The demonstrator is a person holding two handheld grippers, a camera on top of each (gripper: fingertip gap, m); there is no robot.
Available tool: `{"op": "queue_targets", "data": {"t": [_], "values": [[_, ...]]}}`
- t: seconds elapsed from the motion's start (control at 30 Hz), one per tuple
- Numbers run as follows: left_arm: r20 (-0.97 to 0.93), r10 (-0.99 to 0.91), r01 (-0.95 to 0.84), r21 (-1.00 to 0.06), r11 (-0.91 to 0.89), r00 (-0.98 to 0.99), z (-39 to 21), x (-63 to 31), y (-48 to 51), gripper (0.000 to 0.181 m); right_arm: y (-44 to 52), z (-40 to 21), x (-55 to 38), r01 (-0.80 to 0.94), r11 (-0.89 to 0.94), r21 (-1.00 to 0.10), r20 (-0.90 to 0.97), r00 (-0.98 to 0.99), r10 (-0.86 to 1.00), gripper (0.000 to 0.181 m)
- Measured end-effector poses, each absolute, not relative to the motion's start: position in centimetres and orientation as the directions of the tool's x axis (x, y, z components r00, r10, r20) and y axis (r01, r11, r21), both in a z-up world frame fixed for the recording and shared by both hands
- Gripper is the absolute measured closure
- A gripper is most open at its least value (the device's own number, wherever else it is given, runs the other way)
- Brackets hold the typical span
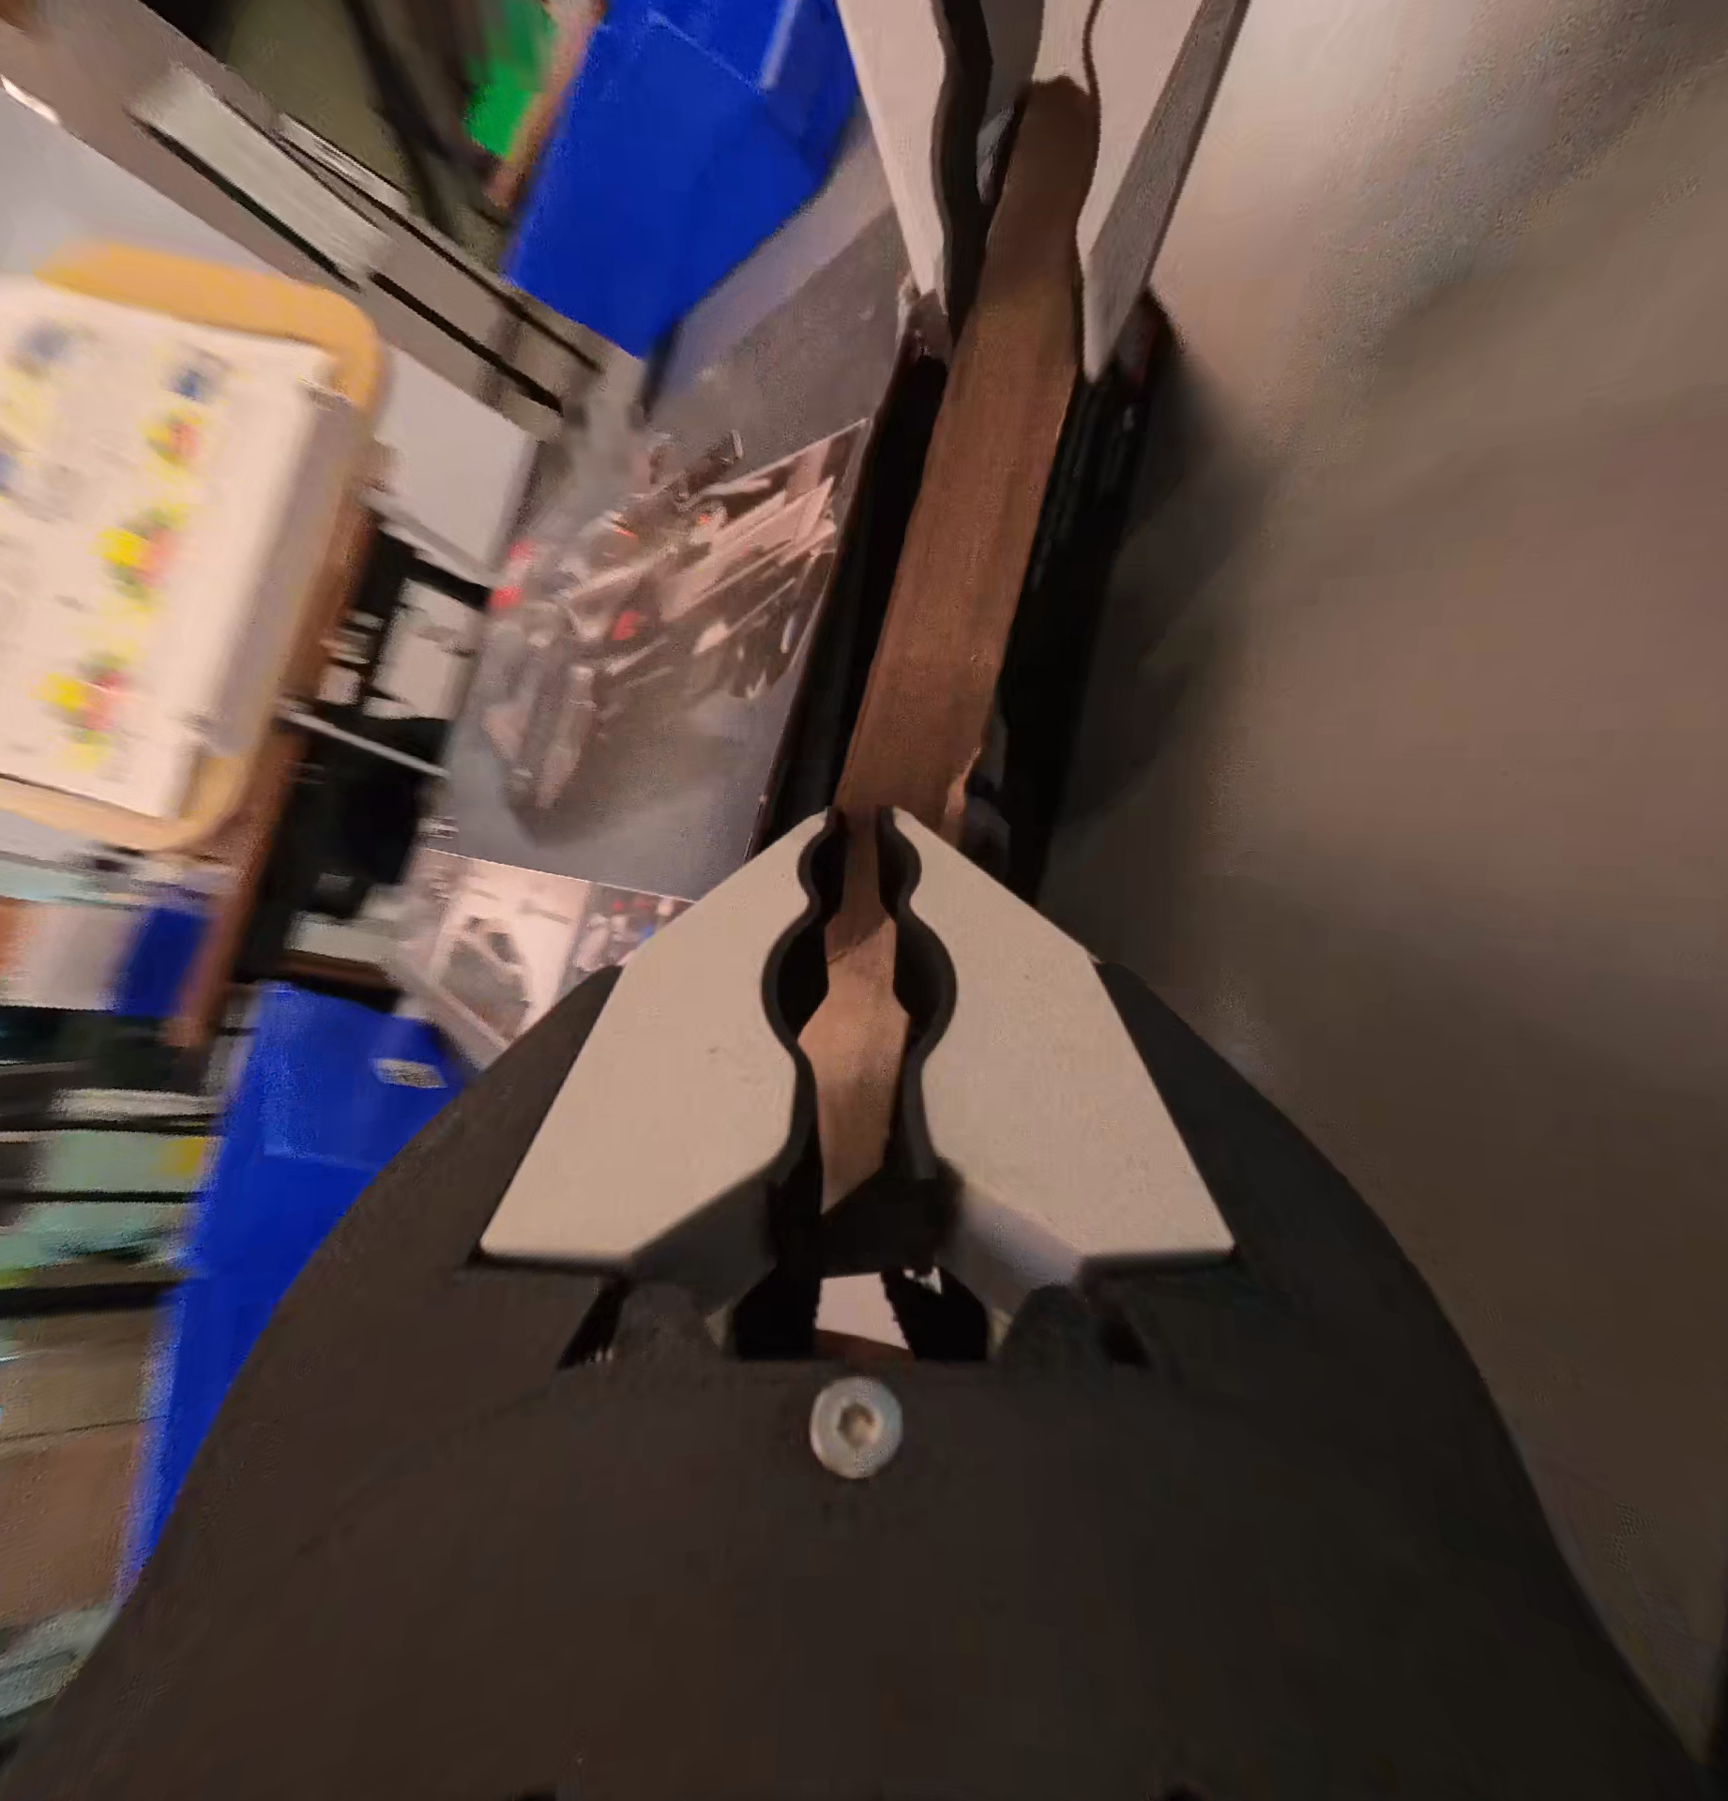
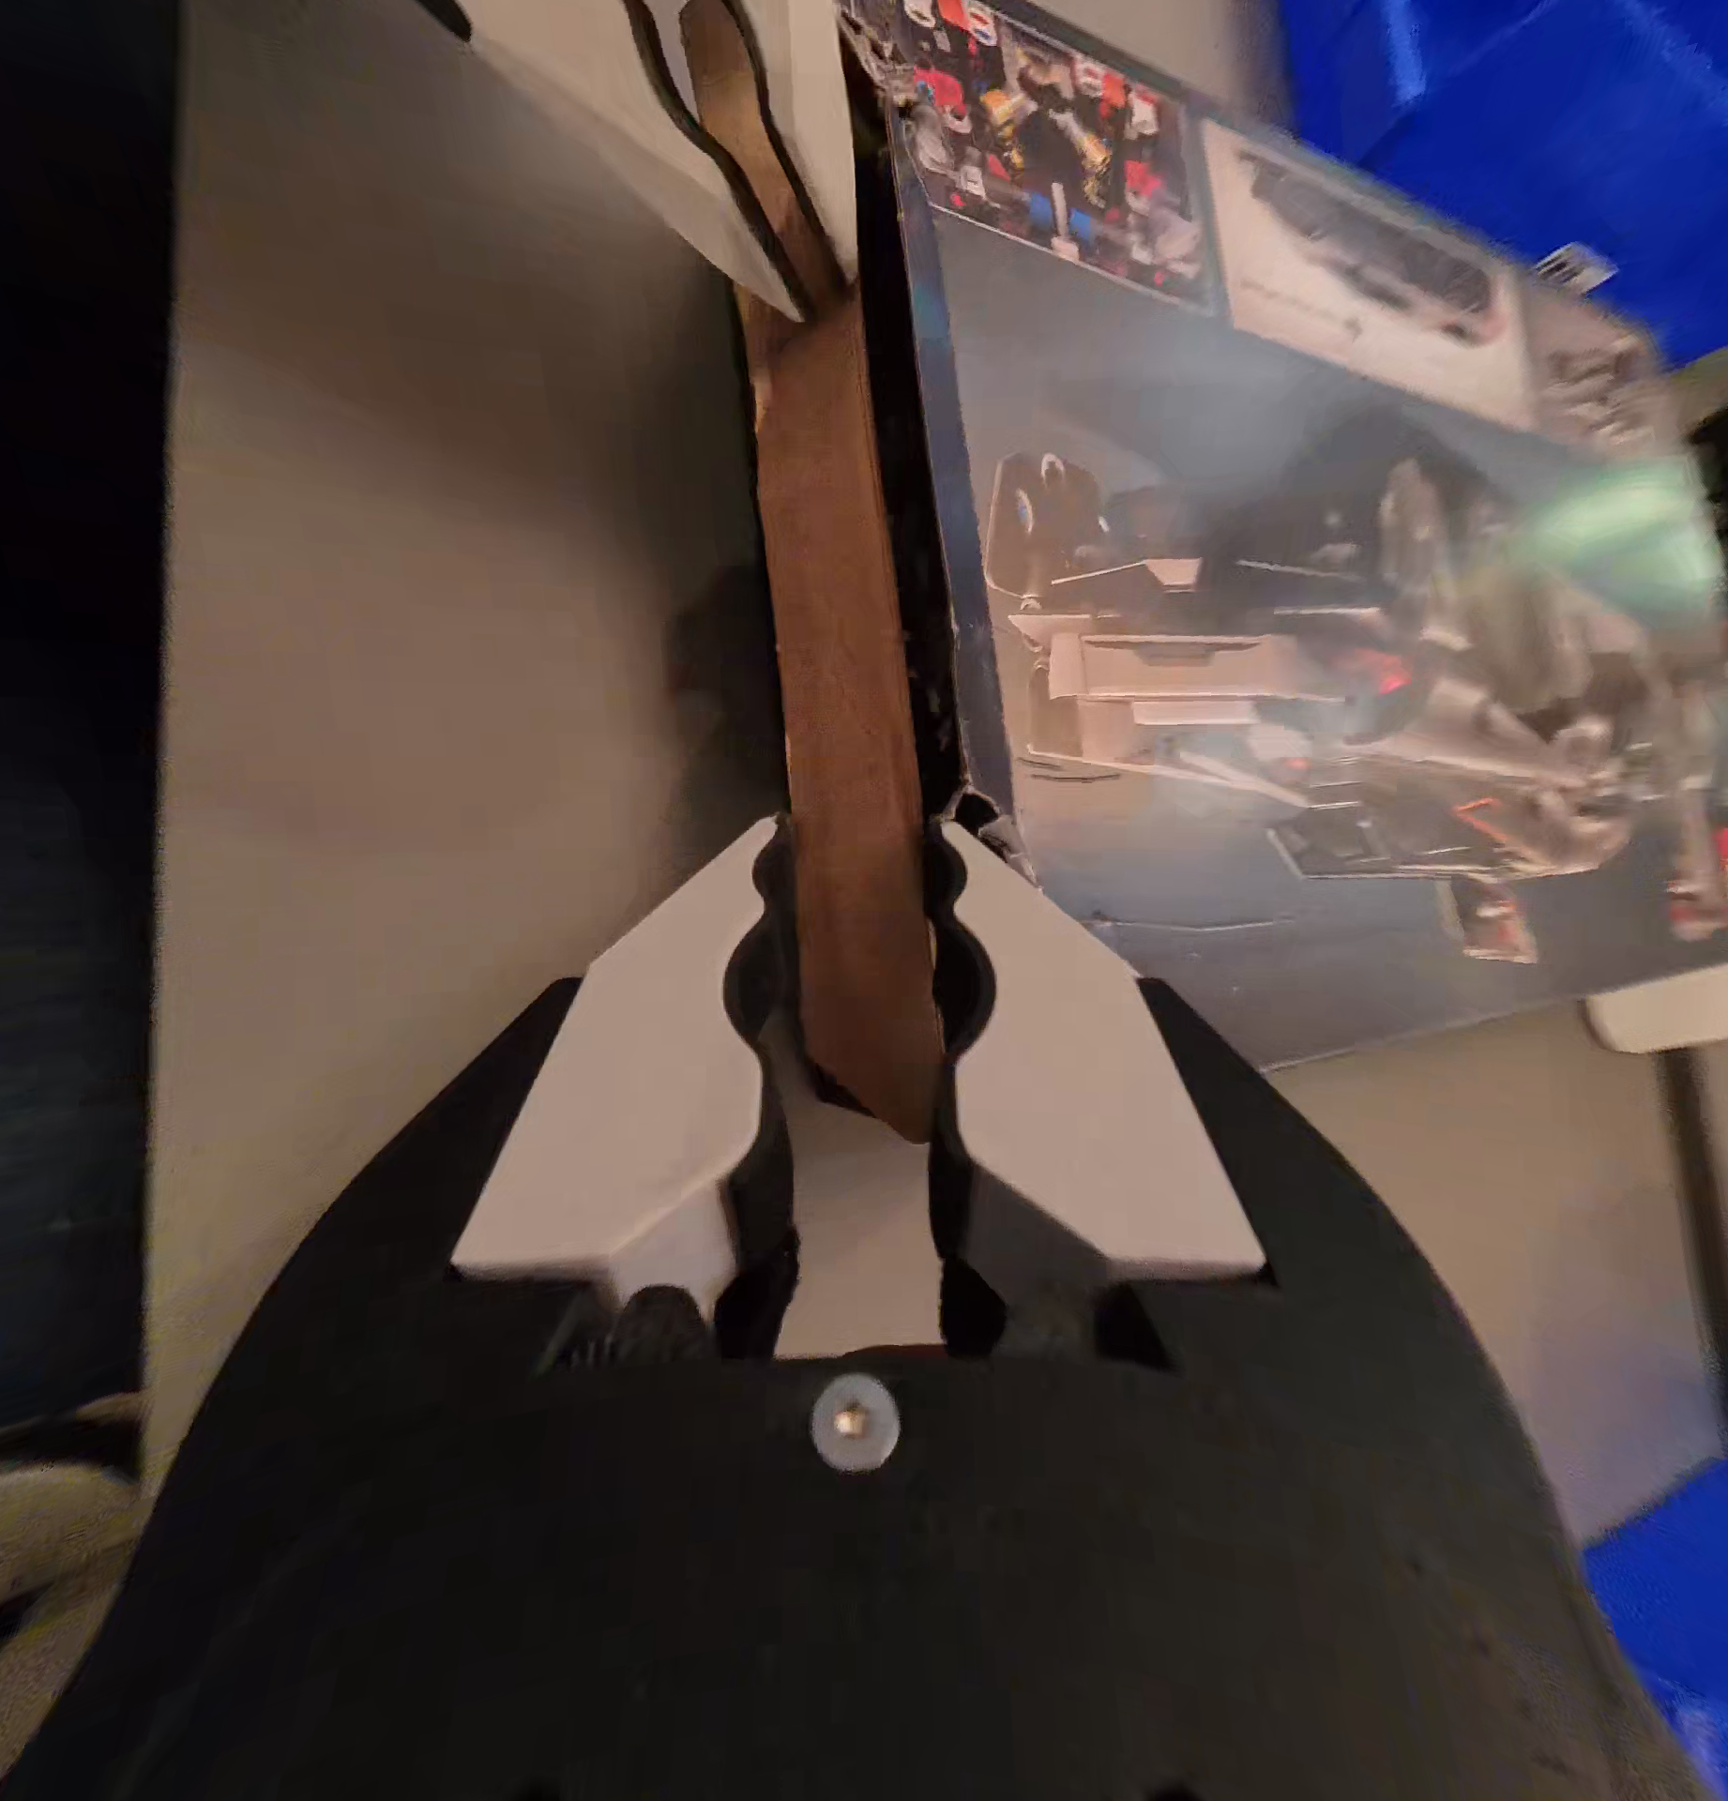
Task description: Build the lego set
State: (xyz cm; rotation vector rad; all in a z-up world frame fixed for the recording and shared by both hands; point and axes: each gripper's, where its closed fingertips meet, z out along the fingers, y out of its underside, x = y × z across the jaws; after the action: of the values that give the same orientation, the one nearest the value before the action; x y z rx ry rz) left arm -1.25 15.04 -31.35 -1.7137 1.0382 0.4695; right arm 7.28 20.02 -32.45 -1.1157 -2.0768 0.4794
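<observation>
A lego set box, with its printed face (image 1: 646, 633) showing, fills the middle of the left wrist view, and the same printed face (image 2: 1328, 633) shows in the right wrist view. A brown cardboard flap edge (image 1: 977, 546) runs along the box's opening. My left gripper (image 1: 865, 828) is shut on one end of this flap. My right gripper (image 2: 855, 828) is shut on the other end of the flap (image 2: 841, 633). The two grippers face each other: the right one (image 1: 1021, 331) shows at the top of the left wrist view, and the left one (image 2: 821, 292) at the top of the right wrist view.
A plain grey surface (image 1: 1425, 780) lies beside the flap, also in the right wrist view (image 2: 451, 585). Blue bins (image 1: 685, 166) (image 2: 1523, 127) stand behind the box. A blurred instruction sheet on a tan tray (image 1: 110, 546) is at left. There is about 11 cm between the tips of the two grippers.
</observation>
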Motion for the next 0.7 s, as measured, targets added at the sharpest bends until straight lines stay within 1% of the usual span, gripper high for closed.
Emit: {"op": "queue_targets", "data": {"t": [0.03,0.13,0.17,0.23,0.33,0.4,0.43,0.47,0.53,0.6,0.7], "values": [[-0.779,-0.354,-0.846,-0.527,-0.075,0.517,-31.4,-1.4,15.2,0.176,20.2,-32.5,7.2,0.547,0.590,-0.594,0.484,-0.343,0.805,0.158],[-0.881,-0.213,-0.907,-0.416,-0.074,0.422,-31.5,-1.8,16.0,0.177,20.8,-32.4,6.8,0.501,0.699,-0.510,0.683,-0.259,0.683,0.158],[-0.897,-0.183,-0.916,-0.396,-0.067,0.401,-31.5,-1.9,16.1,0.177,20.9,-32.4,6.7,0.490,0.722,-0.488,0.720,-0.241,0.650,0.158],[-0.898,-0.156,-0.912,-0.406,-0.063,0.411,-31.5,-1.9,16.1,0.177,20.9,-32.4,6.7,0.478,0.729,-0.490,0.731,-0.231,0.643,0.158],[-0.887,-0.196,-0.908,-0.412,-0.069,0.417,-31.4,-1.4,15.4,0.177,20.4,-32.3,7.0,0.472,0.710,-0.523,0.685,-0.263,0.679,0.157],[-0.849,-0.237,-0.879,-0.472,-0.063,0.473,-30.8,-1.1,14.6,0.175,19.8,-32.0,7.3,0.464,0.671,-0.579,0.621,-0.282,0.731,0.156],[-0.834,-0.230,-0.863,-0.501,-0.066,0.501,-30.0,-1.3,14.3,0.173,19.6,-31.4,7.6,0.450,0.648,-0.614,0.590,-0.284,0.756,0.160],[-0.813,-0.252,-0.846,-0.530,-0.054,0.525,-29.4,-1.1,14.0,0.169,19.6,-30.6,7.9,0.439,0.628,-0.642,0.569,-0.277,0.775,0.162],[-0.776,-0.264,-0.812,-0.581,-0.056,0.573,-27.7,-1.4,13.9,0.169,19.7,-29.3,8.6,0.440,0.548,-0.711,0.480,-0.266,0.836,0.164],[-0.718,-0.330,-0.778,-0.621,-0.097,0.613,-27.1,-1.9,14.4,0.167,19.8,-27.7,8.8,0.420,0.460,-0.782,0.389,-0.248,0.887,0.165],[-0.638,-0.409,-0.745,-0.638,-0.193,0.652,-27.0,-3.2,16.2,0.163,20.0,-26.2,8.4,0.420,0.391,-0.819,0.320,-0.232,0.919,0.167]]}}
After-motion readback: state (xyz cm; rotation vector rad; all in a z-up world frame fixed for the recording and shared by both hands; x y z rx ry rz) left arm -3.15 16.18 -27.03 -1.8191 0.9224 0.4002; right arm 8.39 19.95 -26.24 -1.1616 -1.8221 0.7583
